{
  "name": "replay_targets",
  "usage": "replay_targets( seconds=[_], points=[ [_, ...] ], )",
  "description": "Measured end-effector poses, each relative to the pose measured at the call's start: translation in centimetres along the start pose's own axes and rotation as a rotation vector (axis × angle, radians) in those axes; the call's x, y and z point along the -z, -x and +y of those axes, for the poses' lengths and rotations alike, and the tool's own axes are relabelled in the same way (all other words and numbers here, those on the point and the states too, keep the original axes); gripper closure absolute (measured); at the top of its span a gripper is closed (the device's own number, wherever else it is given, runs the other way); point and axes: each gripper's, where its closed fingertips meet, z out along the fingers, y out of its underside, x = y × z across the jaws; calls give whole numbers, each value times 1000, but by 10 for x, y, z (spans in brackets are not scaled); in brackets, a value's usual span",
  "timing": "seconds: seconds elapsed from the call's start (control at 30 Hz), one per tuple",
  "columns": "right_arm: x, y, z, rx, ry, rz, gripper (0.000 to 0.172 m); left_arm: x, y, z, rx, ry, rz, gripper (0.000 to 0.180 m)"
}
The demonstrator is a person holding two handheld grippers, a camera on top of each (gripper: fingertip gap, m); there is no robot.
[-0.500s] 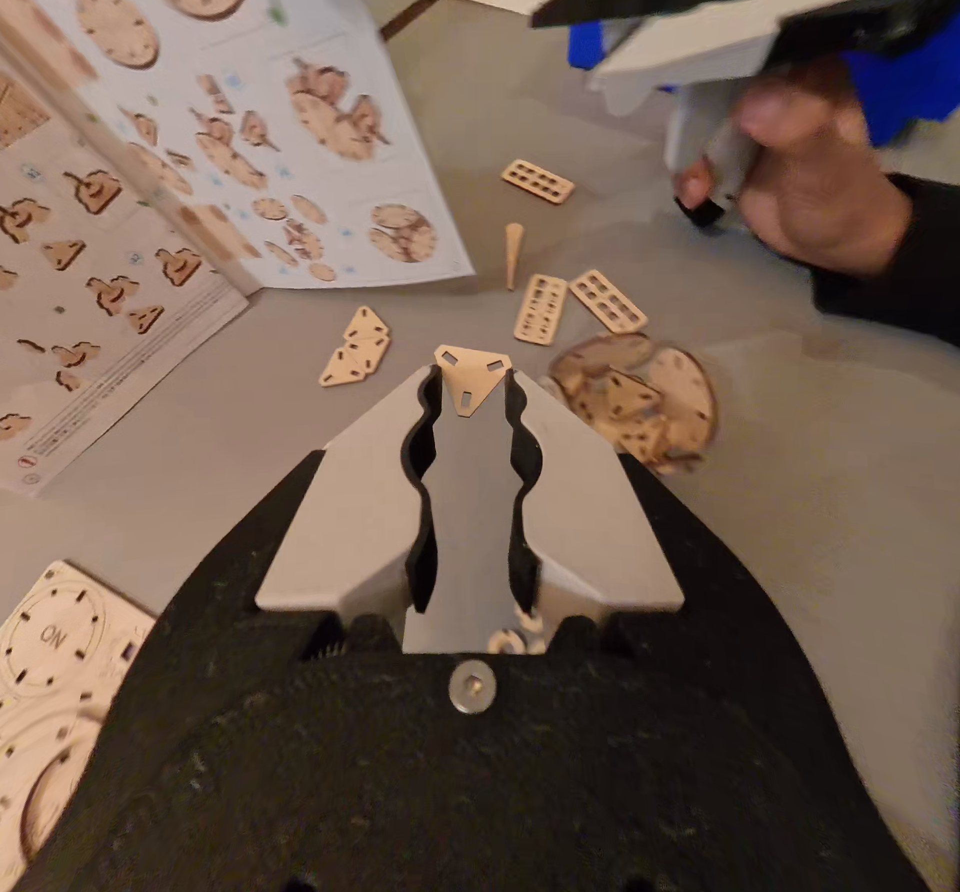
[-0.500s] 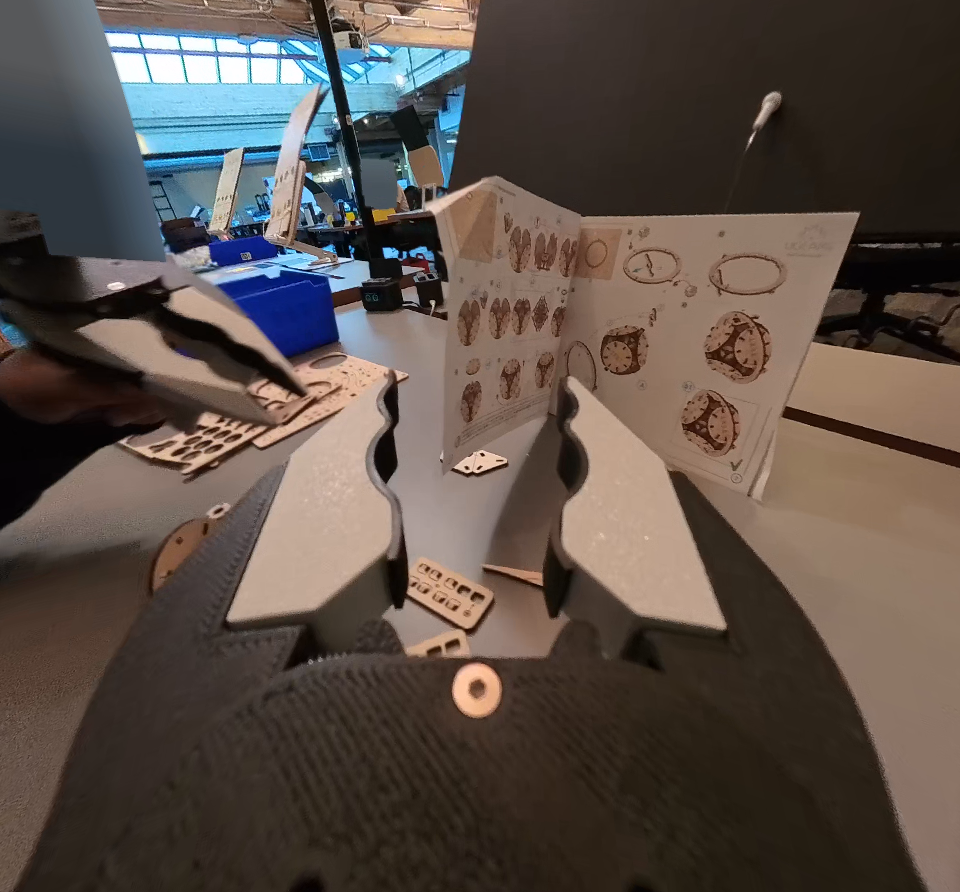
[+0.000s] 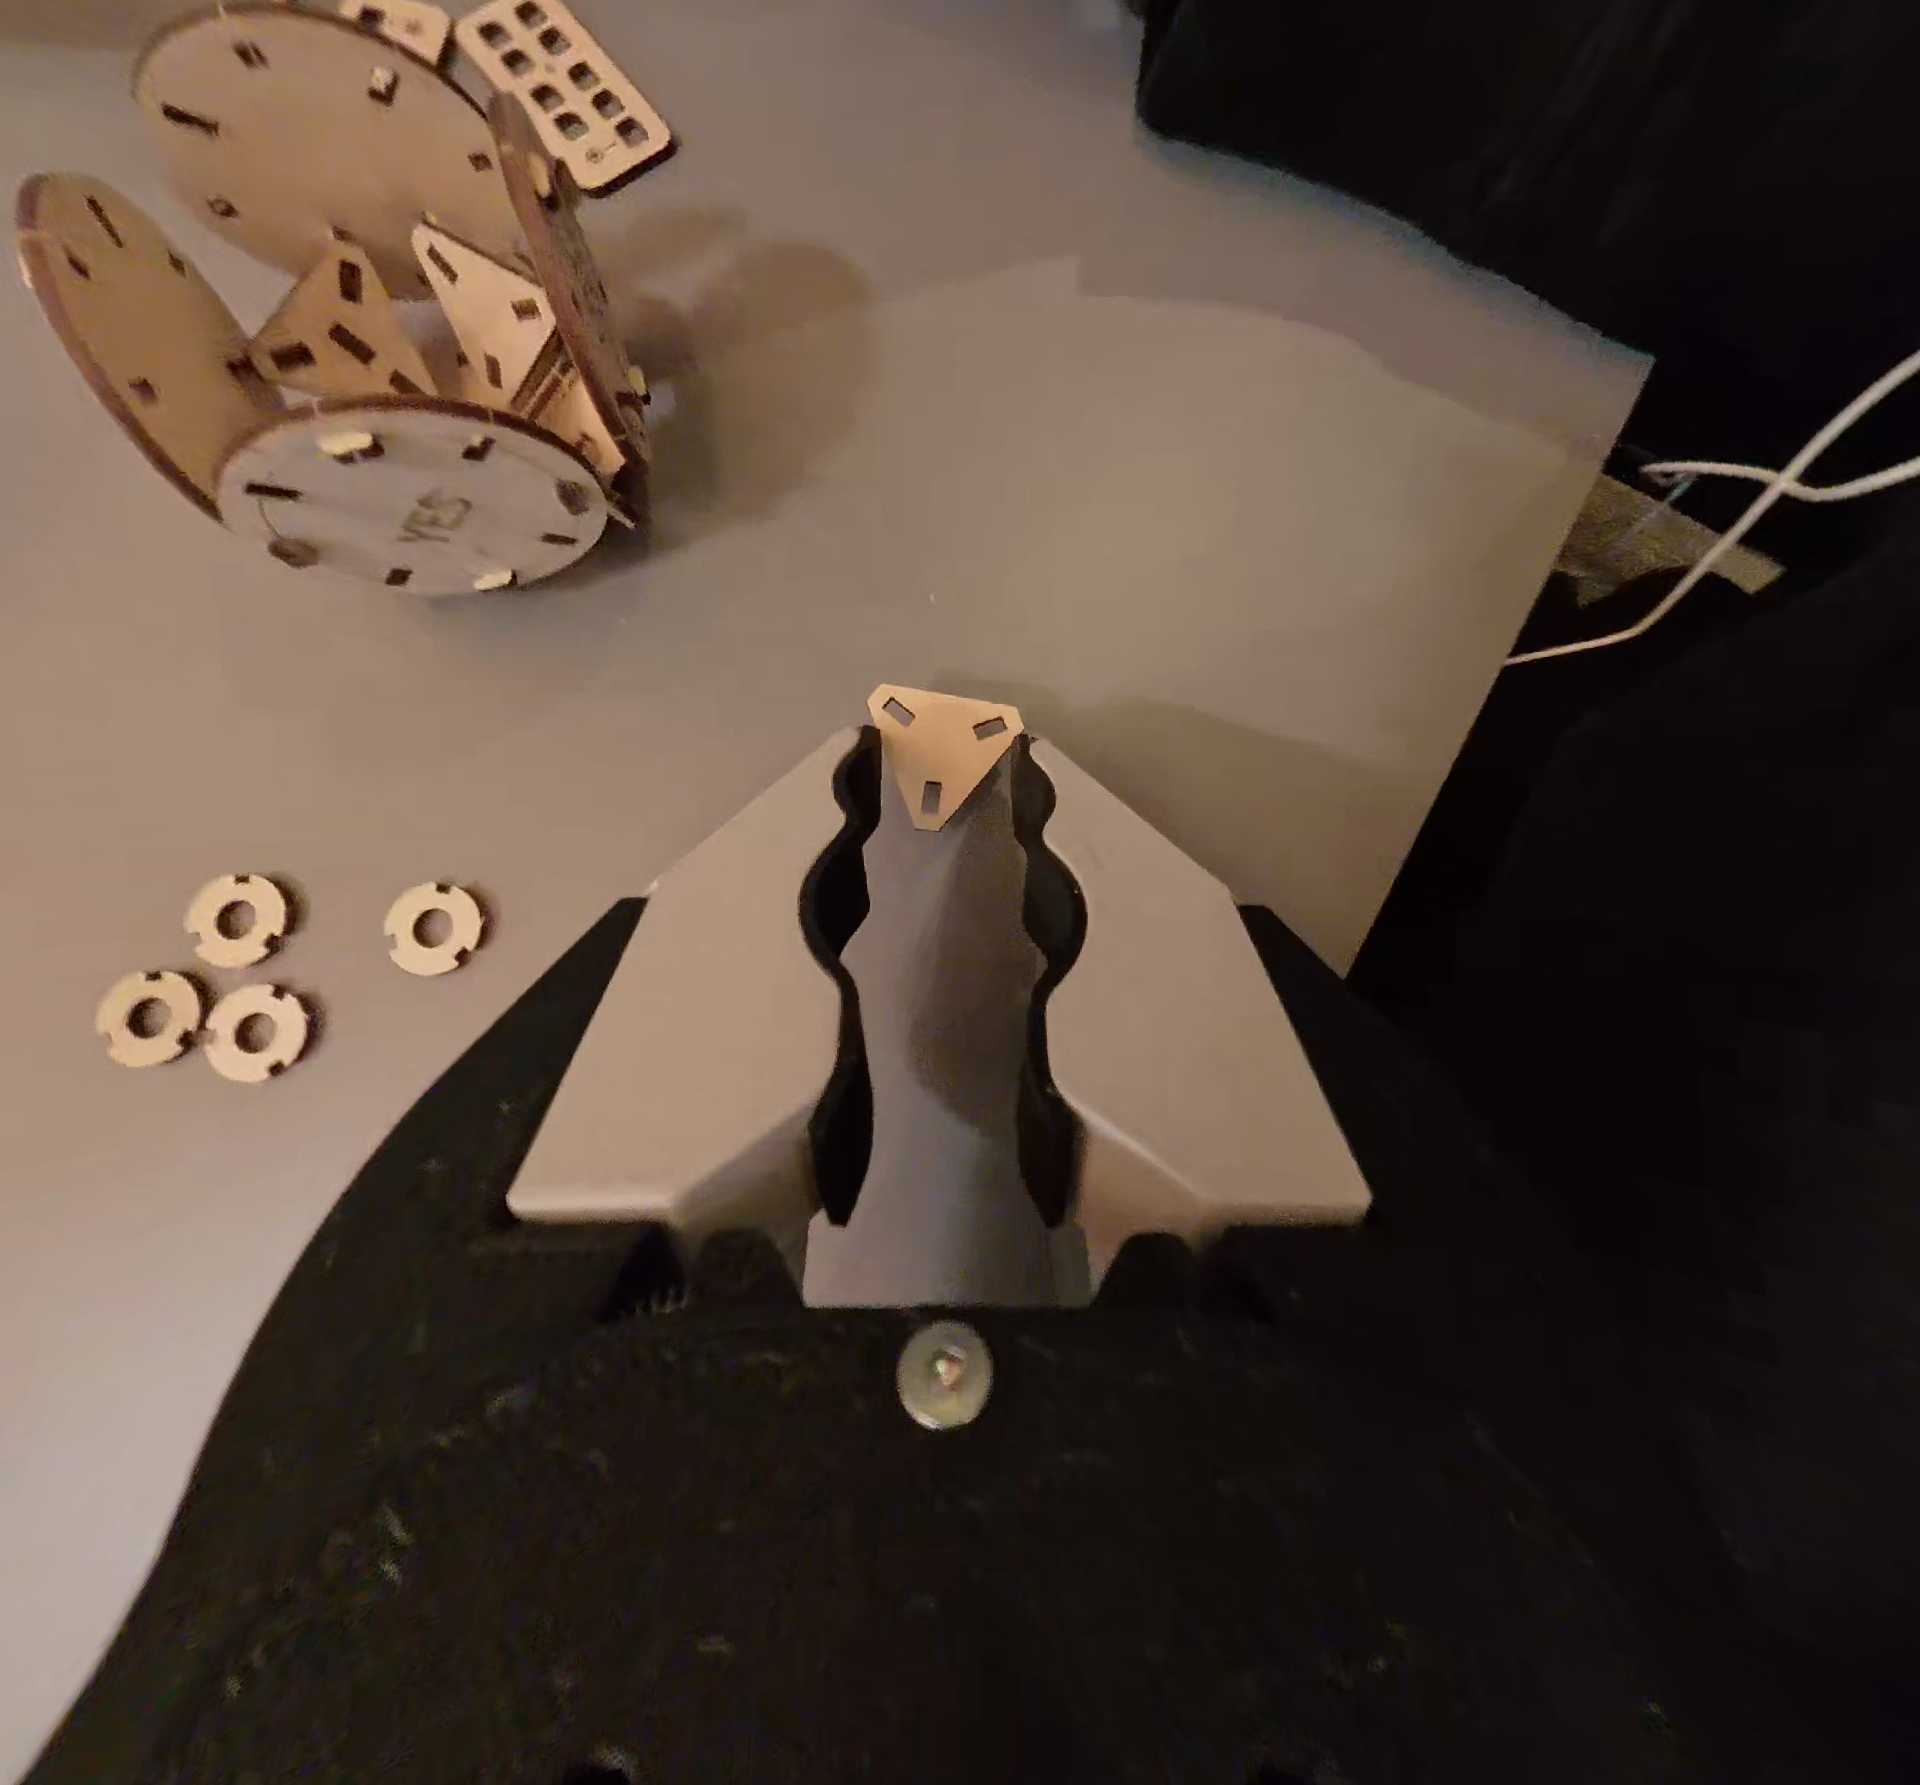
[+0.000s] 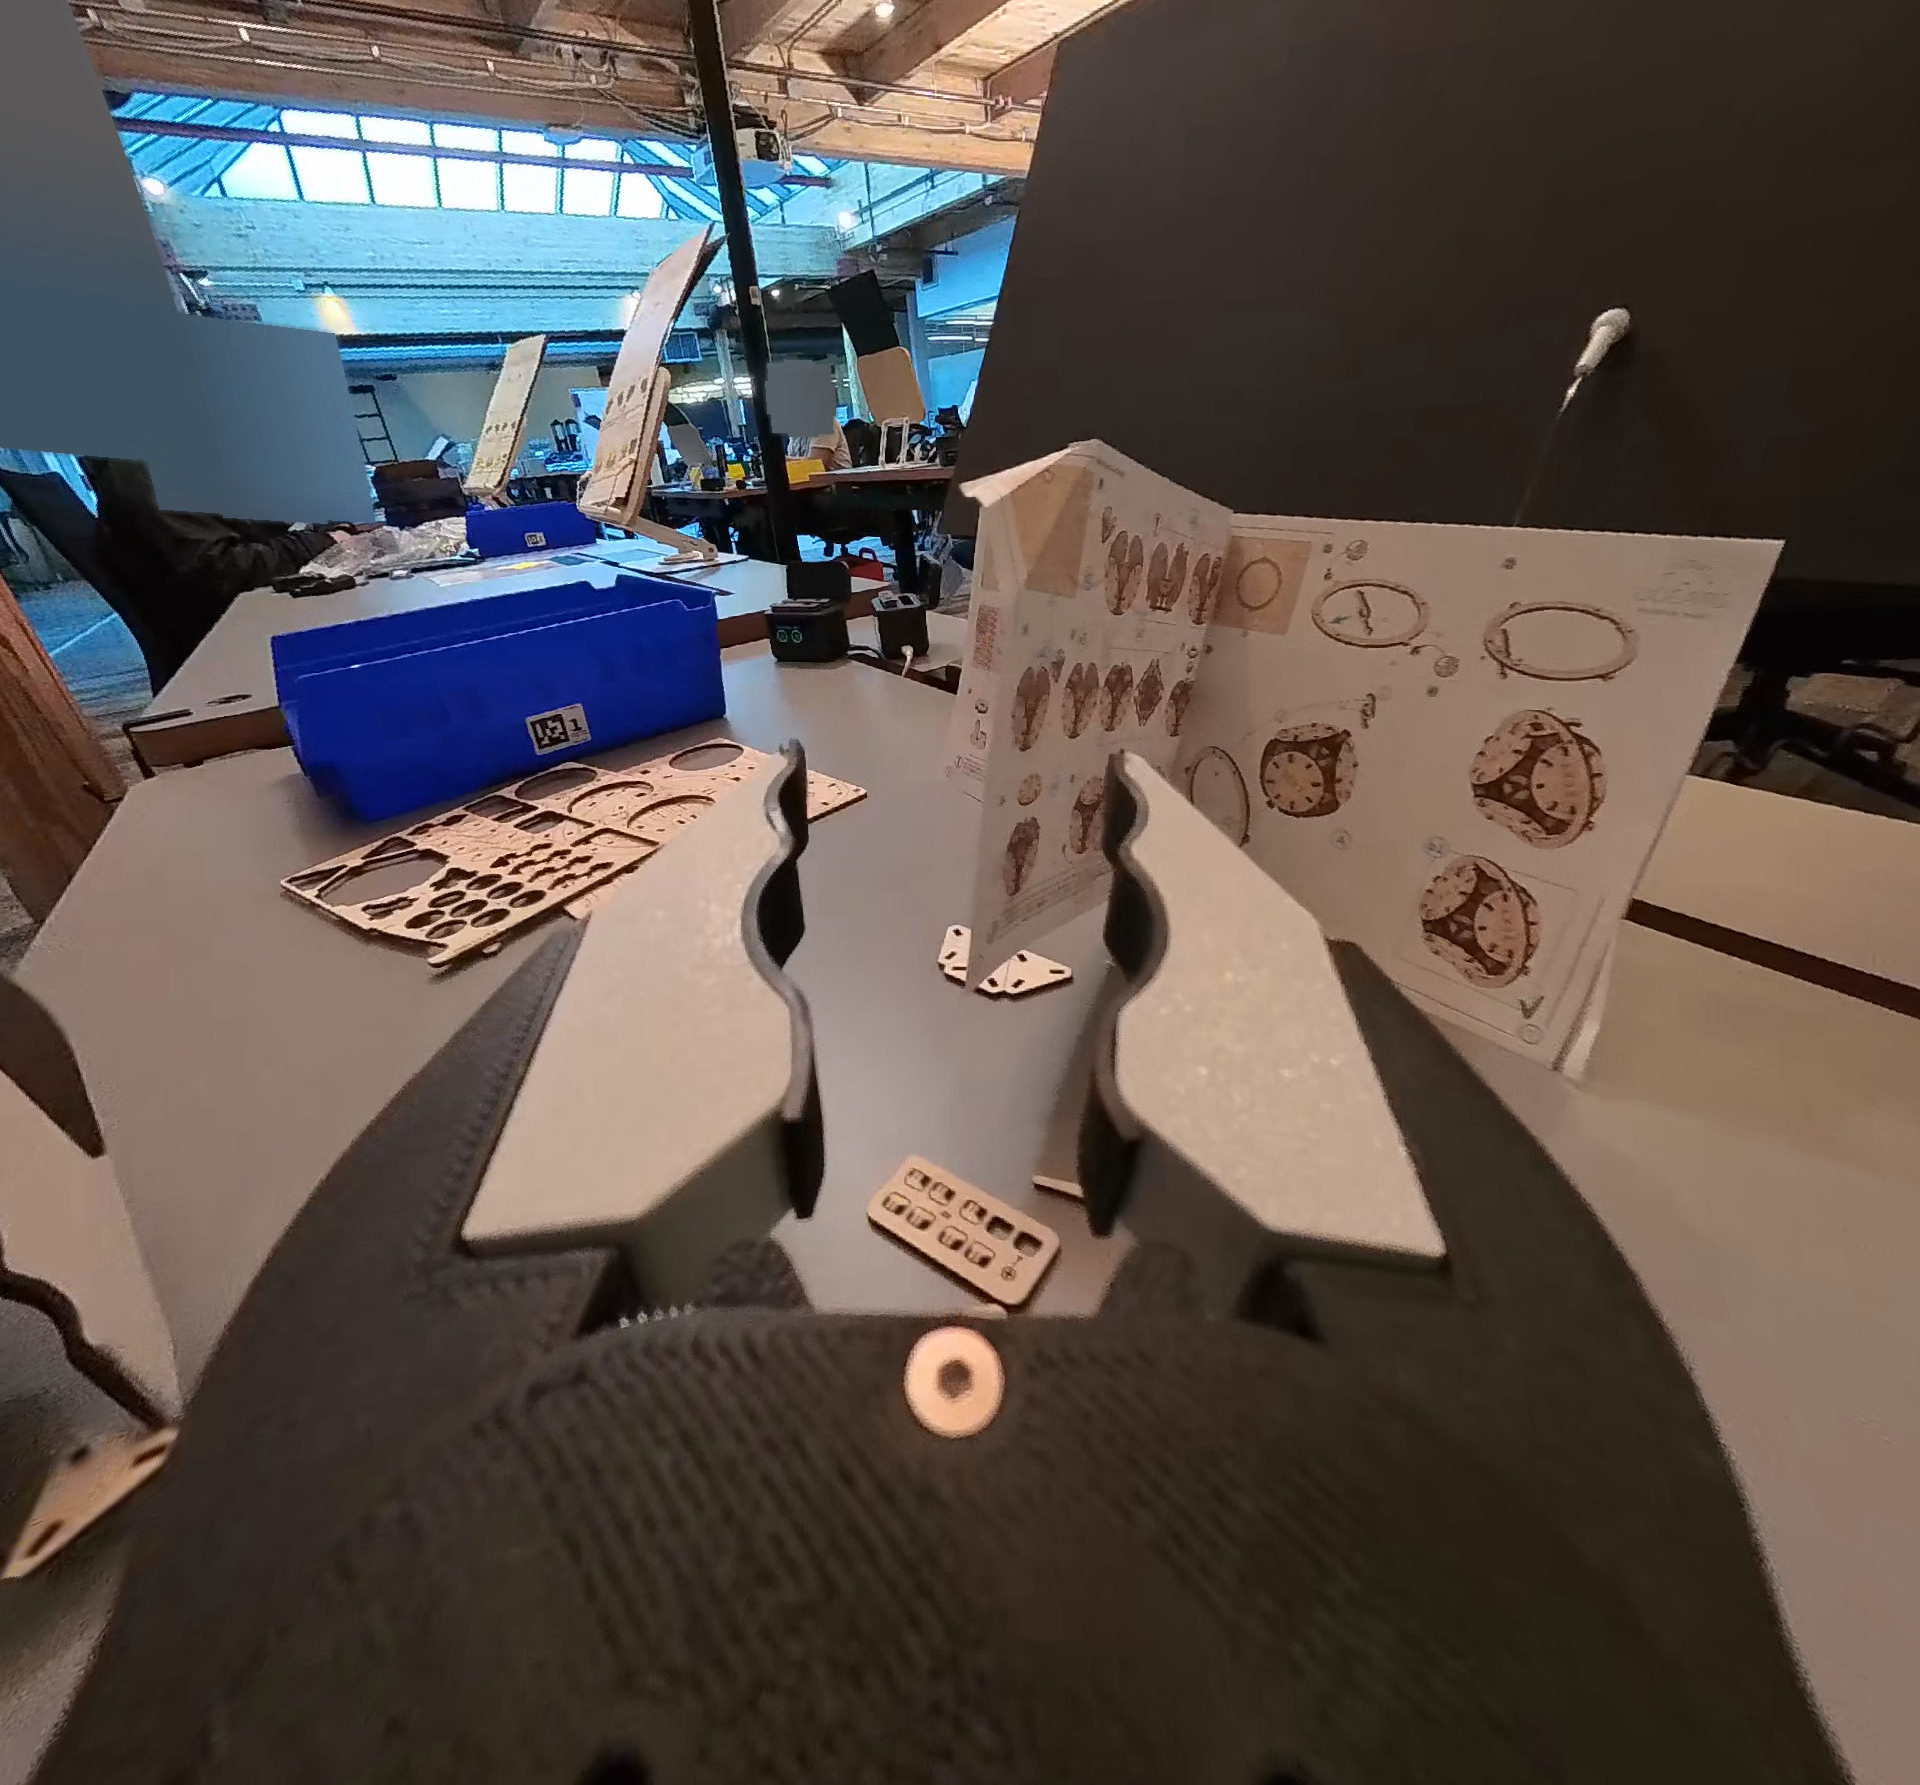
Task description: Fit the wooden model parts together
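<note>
A small triangular wooden plate (image 3: 943,753) is held between the tips of the left gripper (image 3: 945,748); the right gripper (image 4: 951,800) is kept wide open and empty above the grey table (image 3: 1039,447).

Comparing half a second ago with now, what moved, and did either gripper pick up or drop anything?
The left gripper swung away from the instruction sheets toward the table's near edge, now facing the wooden disc assembly and four small wooden rings, still clamping the triangular wooden piece. The right gripper barely shifted and stays open and empty, facing the instruction booklet.
</note>
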Motion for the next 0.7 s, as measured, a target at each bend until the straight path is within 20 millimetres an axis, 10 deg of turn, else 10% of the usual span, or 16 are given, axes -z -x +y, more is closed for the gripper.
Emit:
replay_targets(
  seconds=[0.43, 0.7],
  points=[
    [3, 7, -4, 17, -7, -12, 118, 0, -9, 18, 117, 37, -64, 137],
    [7, 10, -11, 3, -34, -20, 119, -5, -64, -6, 90, -21, 190, 146]
  ],
)
